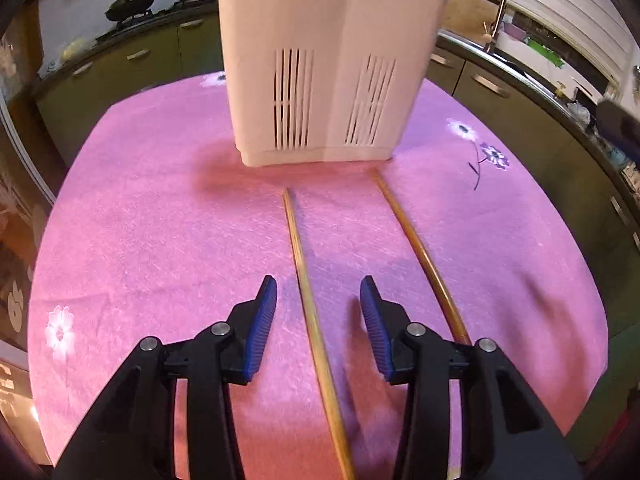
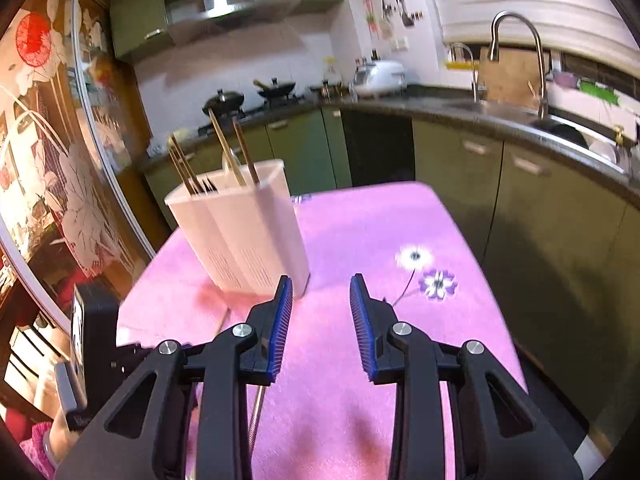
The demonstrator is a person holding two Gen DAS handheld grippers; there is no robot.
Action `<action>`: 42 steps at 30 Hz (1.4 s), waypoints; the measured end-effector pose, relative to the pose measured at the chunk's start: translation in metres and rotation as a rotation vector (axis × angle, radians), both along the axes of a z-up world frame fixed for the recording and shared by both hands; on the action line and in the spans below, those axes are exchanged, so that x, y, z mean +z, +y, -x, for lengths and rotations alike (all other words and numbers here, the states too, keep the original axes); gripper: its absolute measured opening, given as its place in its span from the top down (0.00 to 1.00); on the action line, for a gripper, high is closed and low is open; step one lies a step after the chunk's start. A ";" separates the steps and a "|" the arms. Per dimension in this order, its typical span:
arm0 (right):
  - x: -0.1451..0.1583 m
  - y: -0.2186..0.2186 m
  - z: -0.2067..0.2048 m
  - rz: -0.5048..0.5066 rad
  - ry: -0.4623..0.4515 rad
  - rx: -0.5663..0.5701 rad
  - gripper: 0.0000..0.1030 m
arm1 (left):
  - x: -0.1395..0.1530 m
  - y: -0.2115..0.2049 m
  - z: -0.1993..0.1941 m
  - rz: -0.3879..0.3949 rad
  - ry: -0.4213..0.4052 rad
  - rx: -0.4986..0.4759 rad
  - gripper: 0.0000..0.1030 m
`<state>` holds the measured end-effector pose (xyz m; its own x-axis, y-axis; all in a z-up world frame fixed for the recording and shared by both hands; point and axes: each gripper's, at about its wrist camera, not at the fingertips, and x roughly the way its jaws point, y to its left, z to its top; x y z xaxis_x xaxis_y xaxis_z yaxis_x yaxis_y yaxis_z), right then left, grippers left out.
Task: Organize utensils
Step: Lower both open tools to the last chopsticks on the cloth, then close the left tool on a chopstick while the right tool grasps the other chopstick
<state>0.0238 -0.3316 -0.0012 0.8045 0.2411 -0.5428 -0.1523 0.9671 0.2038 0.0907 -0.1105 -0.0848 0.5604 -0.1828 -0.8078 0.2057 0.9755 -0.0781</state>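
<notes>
On pink cloth: two chopsticks, one between my left gripper's parted jaws, untouched, the other just right; right gripper open, empty; white holder beyond, chopsticks standing inside

- No readable text, label, brand, number or sign anywhere in either view.
- Wall stickers behind the counter too blurred to make out.

Both hand-held grippers open, angled down.
</notes>
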 end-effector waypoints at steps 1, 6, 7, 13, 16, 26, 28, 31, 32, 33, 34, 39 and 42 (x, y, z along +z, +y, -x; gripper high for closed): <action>-0.007 0.002 -0.002 0.007 0.018 0.007 0.67 | -0.005 -0.003 -0.002 -0.001 0.012 0.002 0.64; -0.031 0.027 -0.025 0.057 0.114 0.058 0.67 | -0.005 -0.003 -0.010 -0.029 -0.003 0.021 0.90; -0.040 0.036 -0.032 0.067 0.148 0.083 0.67 | -0.005 -0.001 -0.011 -0.025 -0.003 0.021 0.92; -0.078 0.085 -0.070 0.105 0.290 0.175 0.67 | -0.004 0.010 -0.005 0.005 0.002 0.009 0.94; -0.092 0.102 -0.083 0.121 0.332 0.183 0.67 | -0.001 0.016 -0.001 0.019 -0.005 0.007 0.94; -0.110 0.123 -0.110 0.191 0.363 0.134 0.74 | 0.018 0.025 0.004 0.054 -0.054 0.001 0.94; -0.110 0.122 -0.114 0.210 0.362 0.115 0.88 | 0.021 0.024 0.005 0.058 -0.061 -0.006 0.94; -0.109 0.116 -0.112 0.179 0.368 0.110 0.94 | 0.026 0.023 0.008 0.064 -0.072 -0.012 0.94; -0.109 0.115 -0.111 0.181 0.364 0.104 0.94 | 0.028 0.023 0.009 0.064 -0.076 -0.014 0.94; -0.108 0.113 -0.109 0.179 0.354 0.098 0.94 | 0.030 0.022 0.010 0.064 -0.080 -0.018 0.94; -0.106 0.110 -0.106 0.160 0.340 0.092 0.94 | 0.030 0.022 0.010 0.063 -0.083 -0.021 0.94; -0.084 0.092 -0.086 0.110 0.269 0.062 0.94 | 0.036 0.018 0.011 0.063 -0.098 -0.029 0.94; -0.067 0.077 -0.075 0.082 0.216 0.038 0.94 | 0.040 0.017 0.013 0.063 -0.108 -0.033 0.94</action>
<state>0.0985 -0.2541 -0.0682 0.6587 0.2171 -0.7204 -0.1505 0.9761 0.1565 0.0772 -0.0939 -0.0447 0.6363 -0.2512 -0.7294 0.2483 0.9619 -0.1147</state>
